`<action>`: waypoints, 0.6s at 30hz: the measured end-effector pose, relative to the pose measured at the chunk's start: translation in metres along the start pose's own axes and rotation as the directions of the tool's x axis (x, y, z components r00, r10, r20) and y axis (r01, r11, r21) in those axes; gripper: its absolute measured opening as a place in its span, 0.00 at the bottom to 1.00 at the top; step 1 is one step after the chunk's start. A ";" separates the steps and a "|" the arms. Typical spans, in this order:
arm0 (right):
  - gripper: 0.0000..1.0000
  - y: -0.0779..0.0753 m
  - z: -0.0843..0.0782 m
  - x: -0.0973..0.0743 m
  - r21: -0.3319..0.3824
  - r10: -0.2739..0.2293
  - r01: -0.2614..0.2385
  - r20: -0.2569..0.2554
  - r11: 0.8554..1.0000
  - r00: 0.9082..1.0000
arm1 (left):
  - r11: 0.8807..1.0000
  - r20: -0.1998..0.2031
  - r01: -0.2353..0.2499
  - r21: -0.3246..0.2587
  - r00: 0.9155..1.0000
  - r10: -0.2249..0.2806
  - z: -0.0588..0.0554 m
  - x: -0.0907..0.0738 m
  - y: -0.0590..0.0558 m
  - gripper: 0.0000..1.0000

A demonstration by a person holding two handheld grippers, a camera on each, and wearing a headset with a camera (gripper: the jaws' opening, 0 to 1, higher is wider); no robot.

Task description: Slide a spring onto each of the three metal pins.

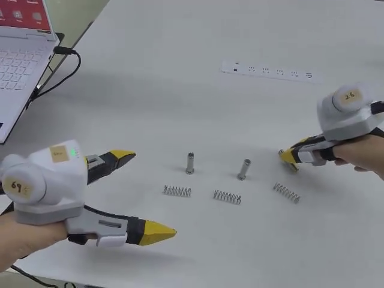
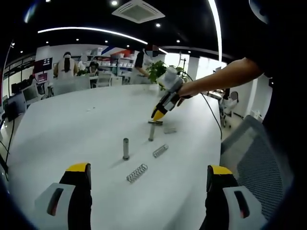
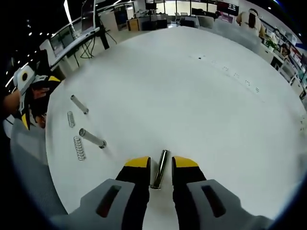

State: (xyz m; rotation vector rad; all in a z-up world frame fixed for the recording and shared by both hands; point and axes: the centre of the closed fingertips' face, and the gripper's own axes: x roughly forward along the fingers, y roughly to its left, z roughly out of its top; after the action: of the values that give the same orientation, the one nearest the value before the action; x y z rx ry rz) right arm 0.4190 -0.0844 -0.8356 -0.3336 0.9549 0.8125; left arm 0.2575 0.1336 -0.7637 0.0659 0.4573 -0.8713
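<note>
Two metal pins (image 1: pixel 190 162) (image 1: pixel 243 169) stand upright on the white table (image 1: pixel 180 108). Three springs (image 1: pixel 177 191) (image 1: pixel 227 197) (image 1: pixel 286 192) lie in a row in front of them. The third pin (image 3: pixel 159 168) lies flat between the jaws of my right gripper (image 3: pixel 160 163), which stand narrowly apart with a thin gap on each side. That right gripper (image 1: pixel 288 158) sits low on the table at the right. My left gripper (image 1: pixel 144 193) hovers wide open at the lower left with nothing in it, facing a spring (image 2: pixel 136 173) and a pin (image 2: pixel 126 148).
An open laptop (image 1: pixel 18 54) sits at the far left, with a black cable (image 1: pixel 67 71) running off its side. A white power strip (image 1: pixel 267 71) lies at the back of the table. A mesh chair (image 2: pixel 259 158) stands beside the table edge.
</note>
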 end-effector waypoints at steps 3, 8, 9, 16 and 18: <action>0.15 -0.003 -0.001 0.003 0.035 0.007 -0.007 -0.011 0.999 1.000 | 1.000 -0.003 -0.005 -0.005 1.000 0.005 -0.002 -0.001 0.001 0.98; 0.12 -0.005 -0.002 0.007 0.066 0.019 -0.018 -0.025 0.998 1.000 | 1.000 -0.003 -0.012 -0.013 1.000 0.012 -0.004 -0.001 0.003 0.98; 0.12 -0.005 -0.002 0.008 0.068 0.019 -0.017 -0.028 0.998 0.999 | 1.000 -0.004 -0.012 -0.014 1.000 0.012 -0.005 -0.001 0.003 0.98; 0.10 -0.003 -0.002 0.013 0.082 0.028 -0.023 -0.054 0.996 0.998 | 1.000 -0.005 -0.015 -0.018 1.000 0.015 -0.005 0.000 0.004 0.98; 0.08 -0.003 -0.003 0.014 0.081 0.025 -0.019 -0.066 0.997 0.998 | 1.000 -0.006 -0.015 -0.017 1.000 0.015 -0.005 -0.001 0.004 0.98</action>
State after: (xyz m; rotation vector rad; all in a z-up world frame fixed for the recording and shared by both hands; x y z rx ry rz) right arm 0.4244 -0.0818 -0.8490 -0.2827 1.0520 0.7849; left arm 0.2579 0.1377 -0.7687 0.0564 0.4687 -0.8526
